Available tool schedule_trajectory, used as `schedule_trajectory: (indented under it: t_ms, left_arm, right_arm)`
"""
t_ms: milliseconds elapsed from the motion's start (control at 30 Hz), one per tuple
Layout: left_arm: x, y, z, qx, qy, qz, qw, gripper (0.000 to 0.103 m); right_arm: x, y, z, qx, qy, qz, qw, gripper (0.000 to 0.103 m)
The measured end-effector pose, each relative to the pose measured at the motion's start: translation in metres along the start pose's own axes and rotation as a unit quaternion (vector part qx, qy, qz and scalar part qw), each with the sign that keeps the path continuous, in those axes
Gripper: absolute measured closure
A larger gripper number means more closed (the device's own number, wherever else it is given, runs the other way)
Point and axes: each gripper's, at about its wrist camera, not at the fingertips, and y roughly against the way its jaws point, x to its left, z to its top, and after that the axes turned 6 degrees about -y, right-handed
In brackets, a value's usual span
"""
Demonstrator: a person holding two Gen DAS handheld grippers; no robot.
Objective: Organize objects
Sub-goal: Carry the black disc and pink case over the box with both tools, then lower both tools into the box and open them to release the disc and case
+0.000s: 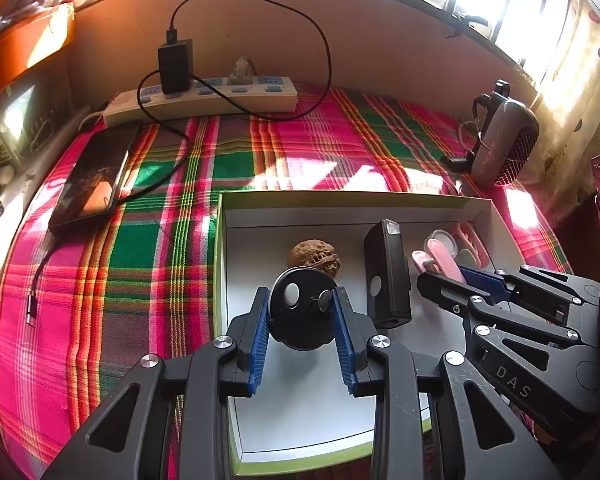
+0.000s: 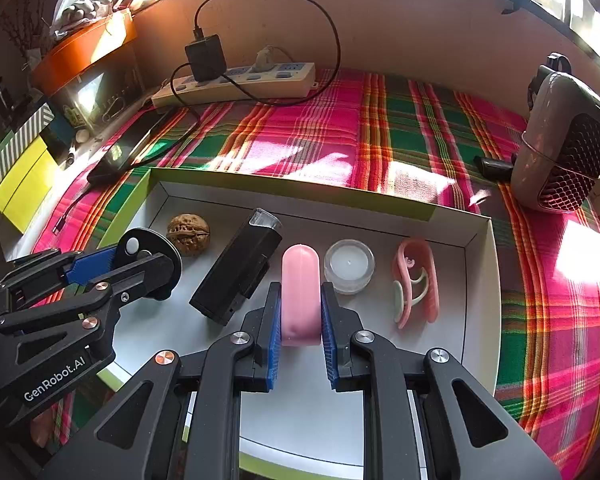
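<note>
Clenched on a black round disc (image 1: pixel 302 308) by the left gripper (image 1: pixel 302 334) and a pink capsule-shaped case (image 2: pixel 300 296) by the right gripper (image 2: pixel 300 338), both low over the white tray (image 2: pixel 476 276) at lower centre, probably for laying beside walnut (image 2: pixel 188 235) and the rest.

Box floor (image 1: pixel 300 400) bare near front edge. Walnut (image 1: pixel 314 258), black torch (image 1: pixel 388 276), candle cup (image 2: pixel 349 266), pink clip (image 2: pixel 416 280) crowd the rear, apparently narrow gaps. Plaid cloth (image 1: pixel 300 152) behind box open.

1. Plaid woven tablecloth (image 2: pixel 380 136): pink, green, orange stripes.
2. Shallow cardboard tray (image 2: pixel 480 280): white inside, lime-green rim.
3. Rounded plastic case (image 2: pixel 300 292): pale pink.
4. Round disc (image 1: pixel 300 308): black, white button.
5. Wrinkled walnut (image 2: pixel 188 234): brown.
6. Ribbed gripper pads (image 2: pixel 274 344): blue.
</note>
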Motion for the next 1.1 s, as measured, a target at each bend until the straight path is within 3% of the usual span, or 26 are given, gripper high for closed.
schedule_trajectory:
  t_ms: [500, 1100]
  left_arm:
    - [-0.011, -0.007, -0.001, 0.005, -0.025, 0.016, 0.9995, 0.075]
    - [-0.011, -0.008, 0.001, 0.006, -0.023, 0.017, 0.9996, 0.075]
  right_arm:
    - [0.002, -0.008, 0.002, -0.002, 0.008, -0.006, 1.0, 0.084]
    - [0.002, -0.009, 0.003, -0.007, 0.006, -0.007, 1.0, 0.084]
